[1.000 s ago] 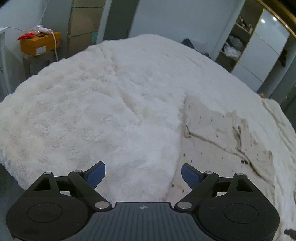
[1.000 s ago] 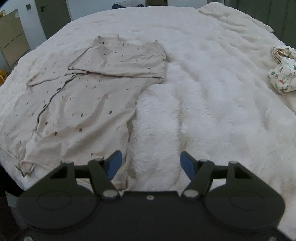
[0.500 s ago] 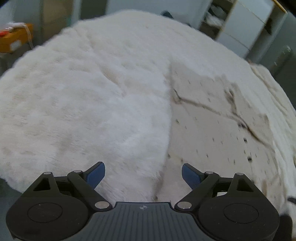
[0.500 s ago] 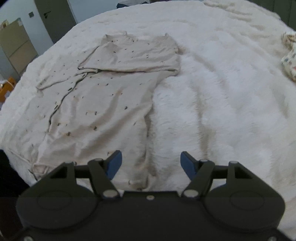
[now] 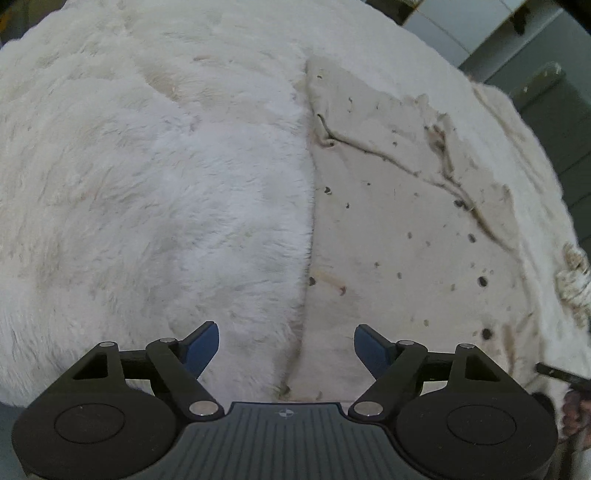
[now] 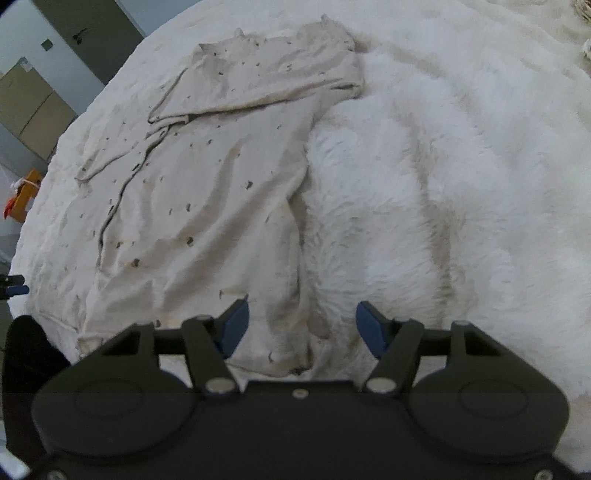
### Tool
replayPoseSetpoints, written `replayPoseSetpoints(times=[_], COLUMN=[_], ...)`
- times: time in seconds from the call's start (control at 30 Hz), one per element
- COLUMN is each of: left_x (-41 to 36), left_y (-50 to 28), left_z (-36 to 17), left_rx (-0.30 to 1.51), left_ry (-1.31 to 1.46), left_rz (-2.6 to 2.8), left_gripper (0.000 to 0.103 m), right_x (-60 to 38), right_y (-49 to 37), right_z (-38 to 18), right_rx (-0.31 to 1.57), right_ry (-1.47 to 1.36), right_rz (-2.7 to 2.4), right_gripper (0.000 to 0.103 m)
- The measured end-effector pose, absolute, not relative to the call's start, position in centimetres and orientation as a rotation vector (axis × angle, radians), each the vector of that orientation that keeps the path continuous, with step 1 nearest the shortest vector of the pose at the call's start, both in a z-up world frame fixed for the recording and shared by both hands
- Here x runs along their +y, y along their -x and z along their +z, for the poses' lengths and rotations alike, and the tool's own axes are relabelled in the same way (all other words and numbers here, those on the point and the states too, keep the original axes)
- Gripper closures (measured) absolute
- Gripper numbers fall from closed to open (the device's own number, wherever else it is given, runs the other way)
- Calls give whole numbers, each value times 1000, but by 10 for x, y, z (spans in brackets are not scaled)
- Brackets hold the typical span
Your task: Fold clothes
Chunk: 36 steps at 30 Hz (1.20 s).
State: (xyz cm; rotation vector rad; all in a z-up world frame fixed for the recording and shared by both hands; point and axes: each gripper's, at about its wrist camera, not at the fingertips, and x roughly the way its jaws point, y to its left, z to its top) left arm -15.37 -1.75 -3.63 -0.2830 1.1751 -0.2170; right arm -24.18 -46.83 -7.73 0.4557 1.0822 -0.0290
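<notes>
Garment: cream speckled cloth garment (image 6: 207, 192) spread flat on fluffy white blanket (image 6: 443, 166), sleeve folded across.
Left gripper (image 5: 286, 347): jaws apart, just narrowing, over garment's edge.
Right gripper (image 6: 301, 326): likewise, above hem corner.

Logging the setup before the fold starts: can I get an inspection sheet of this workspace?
Surface: white fluffy blanket, rumpled.
Job's things: beige speckled garment laid flat, sleeves folded across its top.
Clutter: crumpled cloth beside the garment.
Grippers: left gripper and right gripper open, jaws just narrowing, one over each near corner of the garment, nothing gripped.
Cables: nothing seen.
Surroundings: orange box, cabinet, door.
</notes>
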Motion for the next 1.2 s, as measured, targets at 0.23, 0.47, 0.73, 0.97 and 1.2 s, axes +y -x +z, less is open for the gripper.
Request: replayPoseSetpoints(times=[0.23, 0.47, 0.73, 0.97, 1.2], left_x=[-21, -19, -22, -23, -14], left_y=[146, 147, 150, 154, 154], left_z=[-52, -57, -54, -56, -58], left_rx=[1200, 1206, 1192, 1191, 1178], left_ry=[333, 387, 379, 388, 476], left_rz=[-168, -182, -187, -186, -178], left_gripper=[28, 28, 28, 28, 28], right_x=[-463, -447, -469, -484, -498], right_y=[238, 253, 251, 250, 296], right_z=[-87, -81, -67, -104, -82], right_rx=[1125, 1247, 1178, 1204, 1024], right_ry=[-418, -268, -317, -520, -810], right_rz=[-33, 115, 64, 92, 145], right_gripper=[67, 85, 84, 102, 103])
